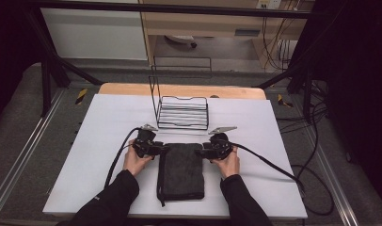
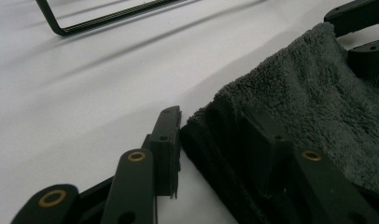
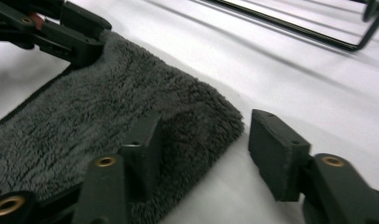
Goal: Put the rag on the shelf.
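Step in hand: taking hold of the far corners of the folded dark grey towel (image 1: pixel 180 170), one corner per tool, probably to fold it or lift it toward the wire rack (image 1: pixel 182 112).
Towel: lies flat near the tabletop's (image 1: pixel 104 122) near edge, midway between its left and right edges, long side running away from the person; its far edge sits a little short of the rack.
Left tool (image 1: pixel 157 148): at the towel's far left corner. In the left gripper view one jaw lies on top of the pile and the other stands on the bare tabletop just outside the edge (image 2: pixel 211 140), so the corner is between the jaws, but the outer one is not yet pressing; half open.
Right tool (image 1: pixel 202 151): at the far right corner. In the right gripper view one jaw rests on the towel (image 3: pixel 131 102) and the other stands clear on the tabletop, with a gap to the edge; half open, gripping nothing.
Doing it well: slide each outer jaw under or against the edge before closing, so every folded layer is caught, not just the top one.
Balance: close both tools at the same depth from the corners, so that the far edge rises level.
Risk: a shallow bite on the fluffy pile may slip; the loose strip at the near left corner may drag.
Rack: keep the tools low and short of its front wire.
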`<action>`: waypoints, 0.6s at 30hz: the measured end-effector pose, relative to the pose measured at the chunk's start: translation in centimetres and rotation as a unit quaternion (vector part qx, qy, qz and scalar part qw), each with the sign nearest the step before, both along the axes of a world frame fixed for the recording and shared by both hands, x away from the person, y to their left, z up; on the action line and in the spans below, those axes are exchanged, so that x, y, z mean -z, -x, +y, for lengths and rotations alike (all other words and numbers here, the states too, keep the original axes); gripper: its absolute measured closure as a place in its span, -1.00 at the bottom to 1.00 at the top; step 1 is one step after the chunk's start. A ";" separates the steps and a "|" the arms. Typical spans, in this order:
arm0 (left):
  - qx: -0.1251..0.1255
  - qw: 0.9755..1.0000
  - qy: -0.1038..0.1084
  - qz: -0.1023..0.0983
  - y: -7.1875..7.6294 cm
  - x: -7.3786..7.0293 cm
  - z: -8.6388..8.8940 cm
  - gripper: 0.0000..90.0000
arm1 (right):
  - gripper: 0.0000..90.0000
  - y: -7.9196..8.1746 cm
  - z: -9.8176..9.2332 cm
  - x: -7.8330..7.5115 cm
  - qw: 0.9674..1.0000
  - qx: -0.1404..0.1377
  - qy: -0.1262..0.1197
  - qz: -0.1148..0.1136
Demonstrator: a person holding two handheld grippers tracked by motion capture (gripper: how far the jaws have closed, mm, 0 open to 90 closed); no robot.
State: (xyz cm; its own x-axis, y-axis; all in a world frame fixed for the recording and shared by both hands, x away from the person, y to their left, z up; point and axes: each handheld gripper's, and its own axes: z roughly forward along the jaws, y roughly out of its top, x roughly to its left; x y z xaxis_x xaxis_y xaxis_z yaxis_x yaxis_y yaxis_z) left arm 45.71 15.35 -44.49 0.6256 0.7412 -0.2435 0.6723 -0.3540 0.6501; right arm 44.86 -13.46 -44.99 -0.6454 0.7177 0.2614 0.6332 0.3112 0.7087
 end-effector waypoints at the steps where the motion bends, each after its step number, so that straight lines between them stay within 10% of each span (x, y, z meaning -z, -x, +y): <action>1: 0.000 1.000 0.002 0.002 0.0 0.0 0.0 0.34 | 0.10 -0.1 0.0 0.0 1.000 0.001 -0.004 0.000; 18: -0.014 0.999 0.037 0.025 0.4 -0.7 0.5 0.80 | 0.76 -0.3 -0.1 -0.4 0.999 0.012 -0.032 0.040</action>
State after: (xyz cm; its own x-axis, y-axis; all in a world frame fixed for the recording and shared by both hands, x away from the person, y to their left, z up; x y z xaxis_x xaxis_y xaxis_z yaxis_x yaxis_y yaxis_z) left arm 45.32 15.82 -43.81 0.5912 0.7364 -0.3289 0.7133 -0.2870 0.6394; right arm 45.11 -13.58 -44.57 -0.6035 0.7124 0.3580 0.6957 0.2512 0.6729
